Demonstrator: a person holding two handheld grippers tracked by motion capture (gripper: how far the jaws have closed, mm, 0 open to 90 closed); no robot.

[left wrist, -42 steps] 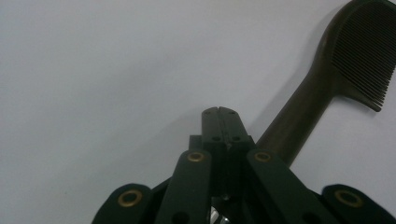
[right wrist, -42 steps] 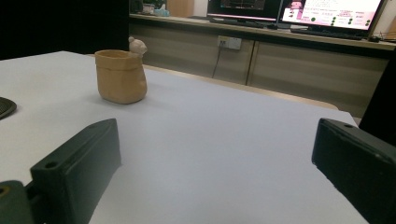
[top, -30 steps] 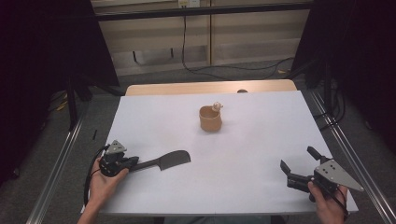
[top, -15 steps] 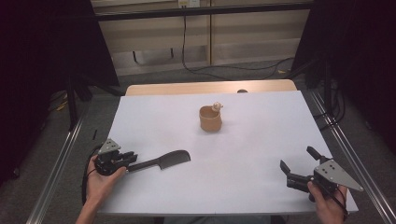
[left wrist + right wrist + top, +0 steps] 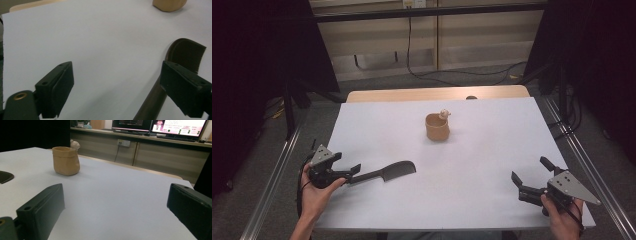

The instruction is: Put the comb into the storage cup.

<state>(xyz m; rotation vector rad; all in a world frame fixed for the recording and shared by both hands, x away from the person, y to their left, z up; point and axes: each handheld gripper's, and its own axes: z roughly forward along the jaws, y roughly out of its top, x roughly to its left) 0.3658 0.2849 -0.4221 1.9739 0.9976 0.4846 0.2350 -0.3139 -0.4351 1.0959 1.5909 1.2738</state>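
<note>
A dark long-handled brush (image 5: 387,173) lies flat on the white table (image 5: 472,200) at the front left. My left gripper (image 5: 353,172) is at the end of its handle. Its jaws have just been opening and now stand wide apart. In the left gripper view the handle (image 5: 150,105) lies between them, close to the right-hand jaw, with the bristled head (image 5: 186,53) beyond; the left gripper (image 5: 120,87) presses on nothing. My right gripper (image 5: 529,171) is open at the front right, and the right gripper (image 5: 117,210) has bare table between its pads.
A tan cup (image 5: 437,127) with a small pale figure on its rim stands at mid-table; the cup (image 5: 66,161) is ahead and to the left of my right gripper. Metal rails run along both table sides. Cables lie on the floor behind.
My left gripper's jaws have opened and let go of the brush handle, and the hand has drawn back slightly to the left. The brush stays where it was. The right hand has not moved.
</note>
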